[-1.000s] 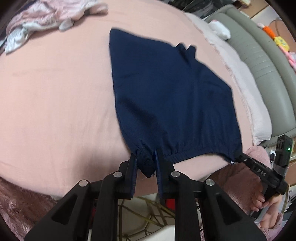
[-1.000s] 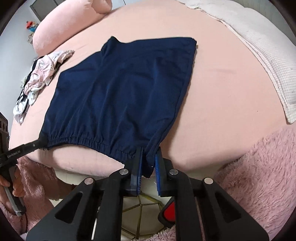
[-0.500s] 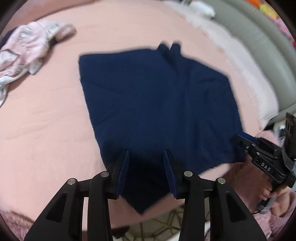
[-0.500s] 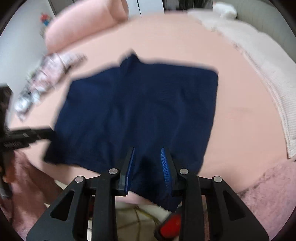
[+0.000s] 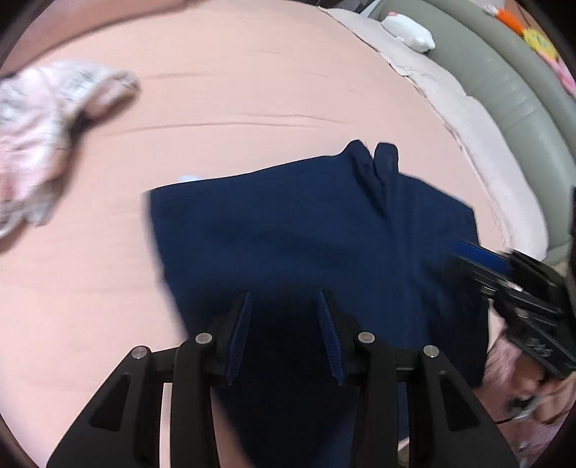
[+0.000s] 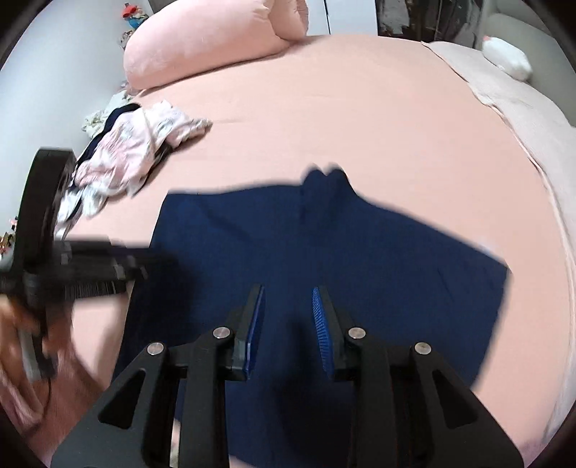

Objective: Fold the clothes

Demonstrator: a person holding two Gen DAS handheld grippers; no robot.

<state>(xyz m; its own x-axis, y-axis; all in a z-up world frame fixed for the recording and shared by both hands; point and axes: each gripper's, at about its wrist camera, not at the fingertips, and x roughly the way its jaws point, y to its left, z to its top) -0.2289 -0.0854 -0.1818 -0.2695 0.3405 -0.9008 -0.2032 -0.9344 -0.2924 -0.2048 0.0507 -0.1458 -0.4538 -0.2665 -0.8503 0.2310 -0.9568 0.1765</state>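
Looking down from the left wrist, the left gripper (image 5: pixel 284 306) has its two fingers apart with nothing pinched between them; its jaws have just been opening, and the blue pads hang above the cloth without squeezing it; the navy shorts (image 5: pixel 306 244) lie spread on the pink bed (image 5: pixel 252 90), with the near end reaching to the bed's edge under the gripper; the two little leg tips point away toward the far side; a pile of pink clothes (image 5: pixel 54 118) sits well apart at the left; a grey headboard (image 5: pixel 504 82) and a white soft toy (image 5: pixel 410 30) are at the far right; the right gripper (image 5: pixel 478 255) pokes in from the right, over the side of the shorts, and it is blurry.

Looking down from the right wrist, the right gripper's jaws are apart too and grasp nothing; they have also just been opening, and only the dark cloth shows below the gap; the shorts look laid out fairly flat, though blur hides small wrinkles; the left gripper comes in from the left beside the shorts, with a hand (image 6: pixel 21 345) behind it; a big pink pillow (image 6: pixel 216 39) rests at the far end; the pile of pink clothes lies to the left, well apart.

I think the laying-out part is done; no fold can be seen in the shorts yet, so all the folding is left, and the pink pile looks not folded either.
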